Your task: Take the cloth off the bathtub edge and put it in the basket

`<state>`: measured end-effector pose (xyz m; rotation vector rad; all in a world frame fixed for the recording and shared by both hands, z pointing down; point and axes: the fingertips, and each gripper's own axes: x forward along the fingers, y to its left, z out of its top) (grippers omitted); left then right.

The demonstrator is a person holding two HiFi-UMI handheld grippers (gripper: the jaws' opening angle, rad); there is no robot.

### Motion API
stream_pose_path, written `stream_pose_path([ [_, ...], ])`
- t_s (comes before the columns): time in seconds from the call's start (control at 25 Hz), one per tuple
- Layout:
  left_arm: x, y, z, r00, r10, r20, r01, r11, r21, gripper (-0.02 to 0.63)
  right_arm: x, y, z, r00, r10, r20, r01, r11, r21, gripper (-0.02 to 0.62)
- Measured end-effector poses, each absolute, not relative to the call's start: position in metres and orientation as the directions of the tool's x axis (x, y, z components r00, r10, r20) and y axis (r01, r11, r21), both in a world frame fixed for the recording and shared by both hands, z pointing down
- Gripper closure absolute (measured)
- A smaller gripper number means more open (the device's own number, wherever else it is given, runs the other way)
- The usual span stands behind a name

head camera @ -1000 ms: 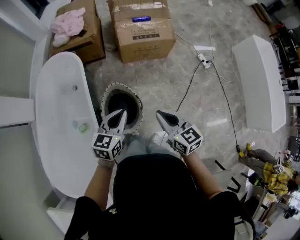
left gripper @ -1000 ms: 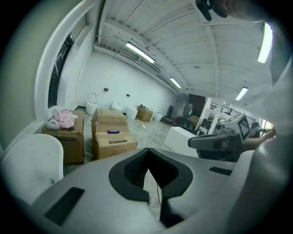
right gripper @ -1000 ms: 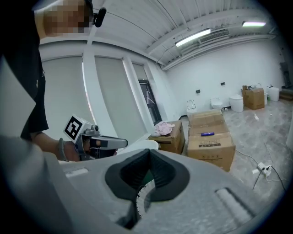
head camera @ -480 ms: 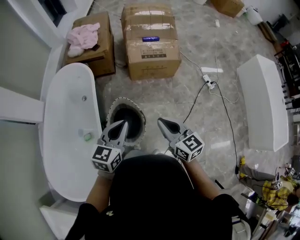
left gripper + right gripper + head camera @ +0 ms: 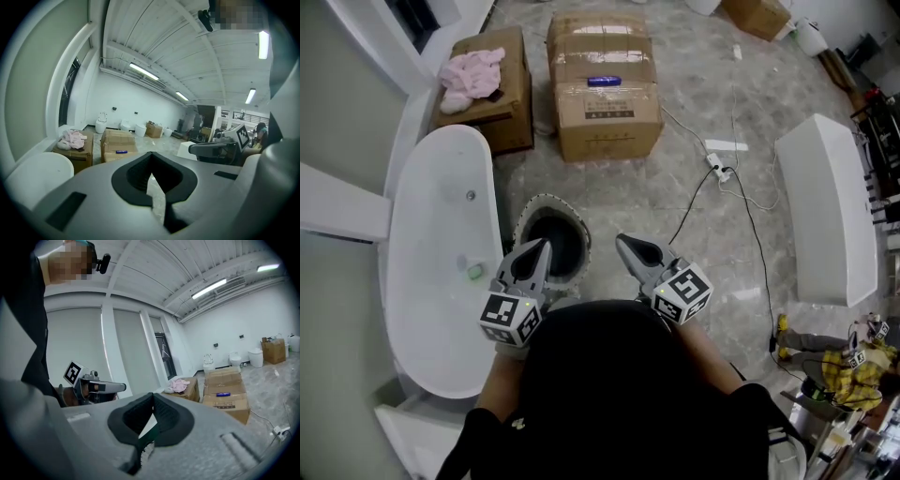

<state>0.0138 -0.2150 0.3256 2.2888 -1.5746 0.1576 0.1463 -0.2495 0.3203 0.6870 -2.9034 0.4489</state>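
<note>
At nine o'clock in the head view we see the white bathtub (image 5: 441, 309) running lengthwise away from us, with a small green thing (image 5: 474, 272) lying on its floor. Beyond the tub's far end, at eleven o'clock, an open cardboard box (image 5: 514, 98) carries the pink cloth (image 5: 472, 73), which lies crumpled on top, apart from the tub rim. The left gripper view shows the pink cloth (image 5: 72, 138) on that box, at nine o'clock from its jaws. Just right of the tub, near the centre, stands the basket (image 5: 546, 198), round with a pale scalloped rim and a dark inside. We hold the left gripper (image 5: 542, 247) so that its tip overlaps the basket's six o'clock side, its jaws pressed together with nothing between them. The right gripper (image 5: 622, 241) hovers at three o'clock from it, over bare floor, with its jaws likewise pressed tip to tip on nothing. At twelve o'clock sits a sealed cardboard box (image 5: 605, 117) with a blue object (image 5: 607, 82) on top. A cable (image 5: 689, 202) runs across the floor to a power strip (image 5: 719, 171) at two o'clock, and a long white fixture (image 5: 825, 206) lies at three o'clock.
</note>
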Motion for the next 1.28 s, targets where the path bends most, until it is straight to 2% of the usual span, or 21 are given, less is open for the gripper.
stream_pose_path([
  [1.28, 0.013, -0.168, 0.332, 0.357, -0.883, 0.305, -0.925, -0.289, 0.246, 0.592, 0.144, -0.210, 0.312, -0.896, -0.398, 0.198, -0.436, 0.875, -0.209, 0.600],
])
